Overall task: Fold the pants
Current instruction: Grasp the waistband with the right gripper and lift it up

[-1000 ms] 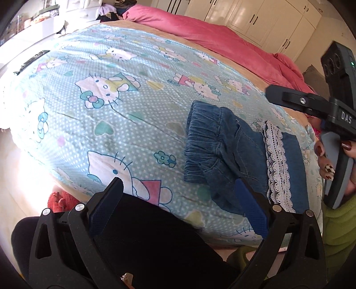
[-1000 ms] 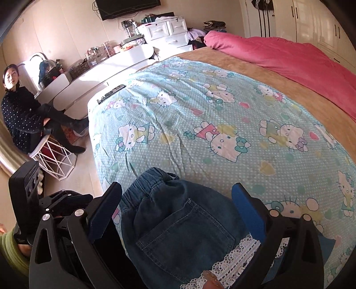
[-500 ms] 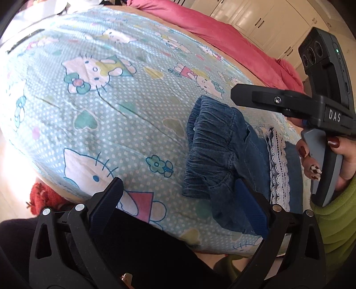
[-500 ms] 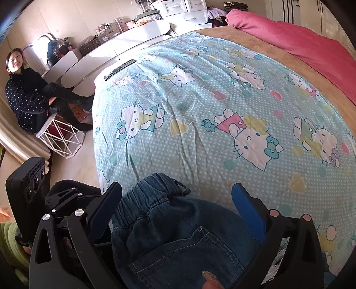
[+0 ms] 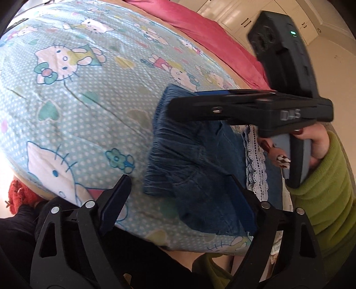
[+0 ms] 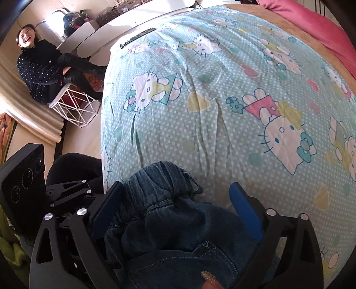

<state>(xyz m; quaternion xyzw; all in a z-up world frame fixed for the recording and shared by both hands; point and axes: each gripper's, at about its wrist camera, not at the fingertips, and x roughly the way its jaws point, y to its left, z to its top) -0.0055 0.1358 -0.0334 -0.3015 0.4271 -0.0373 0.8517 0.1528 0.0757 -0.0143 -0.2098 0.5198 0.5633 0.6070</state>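
Right claw (image 6: 175,204) wide open, straddling elastic waistband of folded denim pants (image 6: 169,233). Left claw (image 5: 180,200) open too, over pants edge. Pants lie on bed (image 5: 73,106), near its edge.

A bed (image 6: 222,133) wears a pale blue cartoon-cat sheet (image 5: 73,106), with a pink blanket (image 5: 211,42) at one o'clock. At ten o'clock in the right wrist view, a laughing woman (image 6: 37,64) sits beside a white wire stool (image 6: 73,106). Cream cabinets (image 5: 244,15) line the wall.
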